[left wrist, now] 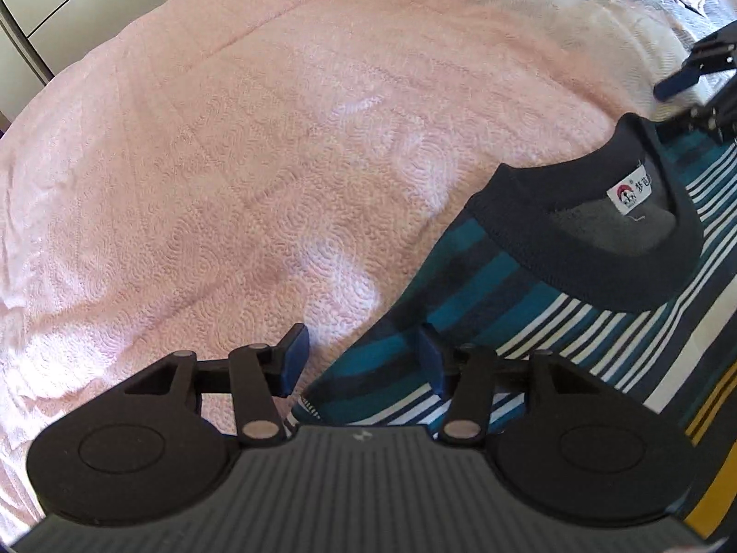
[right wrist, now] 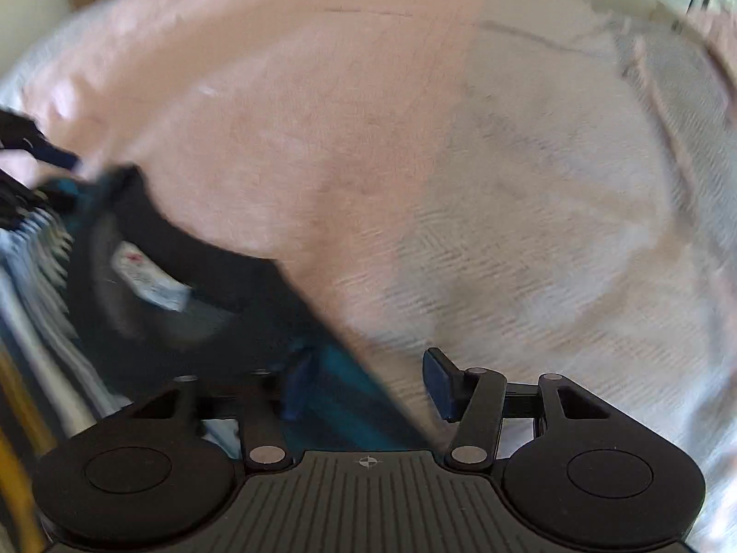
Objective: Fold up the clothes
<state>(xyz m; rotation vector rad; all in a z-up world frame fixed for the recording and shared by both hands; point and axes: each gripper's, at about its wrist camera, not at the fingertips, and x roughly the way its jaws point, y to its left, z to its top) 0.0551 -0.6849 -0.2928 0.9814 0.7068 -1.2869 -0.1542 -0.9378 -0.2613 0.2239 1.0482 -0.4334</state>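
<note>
Left wrist view: the left tongs (left wrist: 364, 359) stood partly open, blue pads apart, gripping nothing. The shoulder edge of the striped sweater (left wrist: 529, 322) ran up between the pads; the left pad sat over the pink bedspread (left wrist: 230, 161), the right pad over the striped knit. Whether either pad touched fabric could not be told. The sweater lay flat on the bed, spreading right of the tongs, its dark collar (left wrist: 599, 276) with a white label (left wrist: 628, 191) ahead and to the right. The right tongs (left wrist: 691, 87) appeared at the far right edge, just beyond the collar.

Right wrist view (motion-blurred): the right tongs (right wrist: 368, 382) also stood partly open with nothing clamped. The sweater (right wrist: 193, 313) lay to the left, its opposite shoulder edge slanting down between the pads. The left tongs (right wrist: 50, 161) showed at the left edge, past the collar.

Judgement: each tongs straddled one shoulder, the collar between them, both about equally near. The shoulder line ran from one tongs to the other, so the coming grasp depends on closing both on the edges already between the pads.
</note>
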